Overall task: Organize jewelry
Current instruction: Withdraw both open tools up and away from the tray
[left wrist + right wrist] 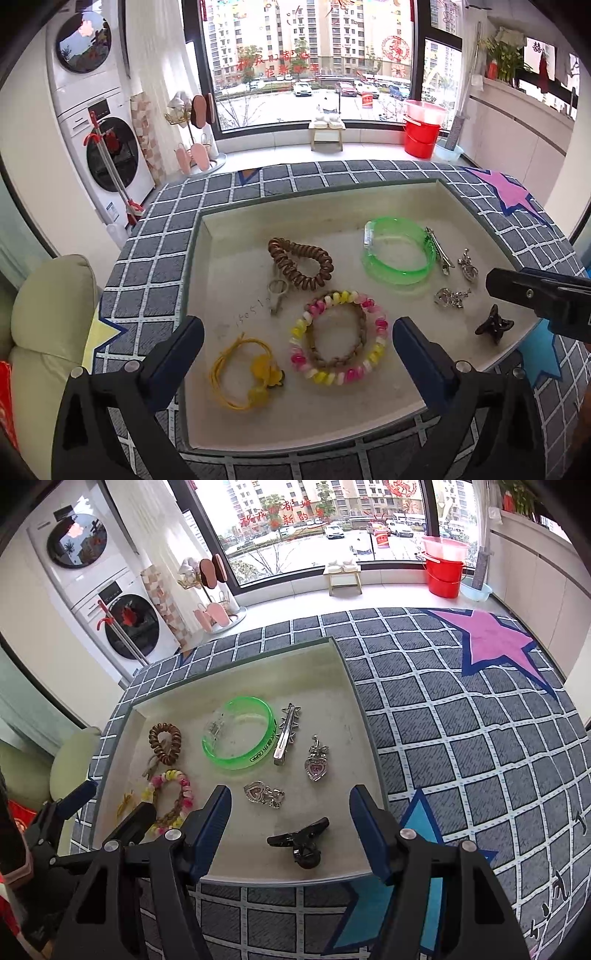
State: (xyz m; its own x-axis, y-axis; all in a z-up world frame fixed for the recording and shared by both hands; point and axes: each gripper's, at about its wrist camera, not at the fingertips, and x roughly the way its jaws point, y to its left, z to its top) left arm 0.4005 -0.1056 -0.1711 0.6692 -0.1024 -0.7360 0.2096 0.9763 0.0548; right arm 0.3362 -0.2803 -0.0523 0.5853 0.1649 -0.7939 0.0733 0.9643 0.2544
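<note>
Both claws hover low over the near edge of a shallow cream tray (207,236) set on a grid-patterned tabletop (155,258), angled down and forward. Left claw (297,341): spread wide, released, holding nothing; between and just beyond its fingers lies the pink-yellow coil bracelet (340,338), with the yellow hair tie (245,373) toward its left finger. Farther ahead, the brown coil hair tie (301,264); ahead-right, the green bangle (399,251). Right claw (290,825): also wide open, empty; the black claw clip (301,843) sits between its fingers, untouched, the silver heart charm (263,794) just beyond. Right wrist view alone shows the heart pendant (317,760) face-on and lettering on the bangle, plus the spiked silver barrette (286,734) beside it. Left wrist view alone shows the yellow tie clearly.
</note>
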